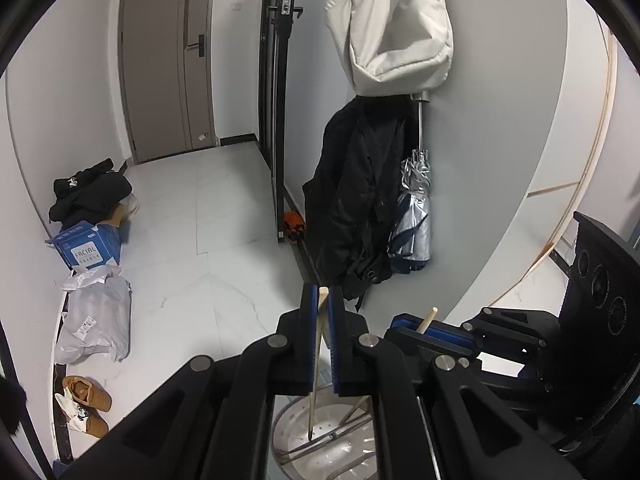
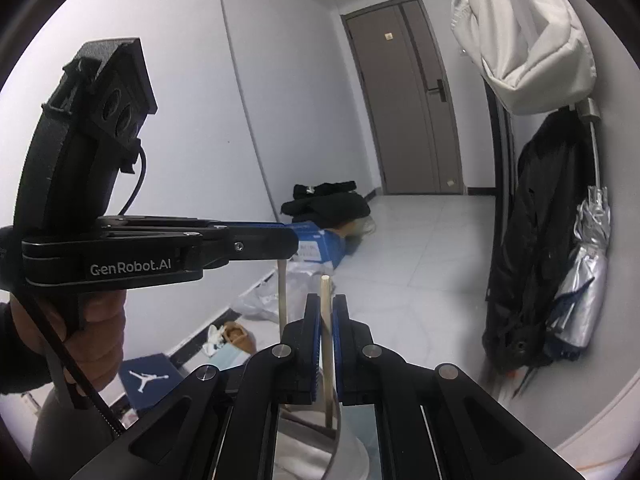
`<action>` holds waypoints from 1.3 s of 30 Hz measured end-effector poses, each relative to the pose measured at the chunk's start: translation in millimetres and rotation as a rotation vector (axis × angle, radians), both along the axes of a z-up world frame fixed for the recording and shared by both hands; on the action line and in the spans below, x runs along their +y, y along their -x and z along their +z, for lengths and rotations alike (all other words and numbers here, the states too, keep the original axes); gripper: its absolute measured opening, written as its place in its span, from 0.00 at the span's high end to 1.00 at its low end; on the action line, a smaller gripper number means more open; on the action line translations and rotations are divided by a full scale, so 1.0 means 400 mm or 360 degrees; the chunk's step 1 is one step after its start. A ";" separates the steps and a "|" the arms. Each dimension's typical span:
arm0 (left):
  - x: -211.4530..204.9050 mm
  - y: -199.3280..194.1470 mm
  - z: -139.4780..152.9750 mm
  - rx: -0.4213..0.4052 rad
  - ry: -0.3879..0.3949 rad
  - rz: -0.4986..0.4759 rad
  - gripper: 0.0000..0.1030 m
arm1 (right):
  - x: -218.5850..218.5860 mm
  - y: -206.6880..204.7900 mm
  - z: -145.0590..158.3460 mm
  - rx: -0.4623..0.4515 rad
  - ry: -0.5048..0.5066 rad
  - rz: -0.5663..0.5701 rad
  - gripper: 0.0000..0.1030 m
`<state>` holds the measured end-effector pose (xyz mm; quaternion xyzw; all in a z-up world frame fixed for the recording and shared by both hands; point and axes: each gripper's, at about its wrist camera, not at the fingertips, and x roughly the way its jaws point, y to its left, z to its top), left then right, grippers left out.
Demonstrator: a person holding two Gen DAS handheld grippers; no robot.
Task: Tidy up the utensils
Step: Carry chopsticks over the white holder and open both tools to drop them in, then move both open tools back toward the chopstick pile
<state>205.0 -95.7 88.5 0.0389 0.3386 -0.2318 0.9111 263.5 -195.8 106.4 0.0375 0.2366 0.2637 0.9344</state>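
Note:
My left gripper is shut on a pale wooden chopstick that stands nearly upright, its lower tip inside a round perforated metal utensil holder below. My right gripper is shut on a second chopstick, also upright, its lower end in the same holder. In the left wrist view the right gripper sits just to the right, its chopstick top sticking out. In the right wrist view the left gripper crosses from the left with its chopstick hanging below.
A tiled hallway leads to a grey door. A black coat, white bag and silver umbrella hang on the right wall. Boxes, bags and clothes line the left wall, with shoes nearby.

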 end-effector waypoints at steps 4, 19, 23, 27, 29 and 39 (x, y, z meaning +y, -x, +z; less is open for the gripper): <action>-0.006 0.013 -0.001 0.0015 0.0000 -0.0023 0.98 | -0.003 0.005 -0.013 0.0036 -0.0016 0.0004 0.95; 0.139 0.049 0.020 0.0054 0.0281 0.0290 0.55 | -0.023 0.067 -0.010 0.0120 0.0034 -0.0021 0.77; 0.157 0.089 0.031 0.0028 0.0294 0.0372 0.42 | -0.016 0.115 0.009 0.0102 0.0051 -0.0050 0.67; 0.171 0.140 0.039 -0.0016 0.0282 0.0489 0.23 | -0.005 0.182 0.039 0.0028 0.0048 -0.0095 0.52; 0.179 0.170 0.045 -0.0053 0.0267 0.0552 0.20 | 0.002 0.213 0.053 -0.0001 0.0040 -0.0109 0.50; 0.219 0.314 0.037 -0.0196 0.0237 0.0726 0.03 | 0.065 0.365 0.075 -0.0149 0.0022 -0.0152 0.17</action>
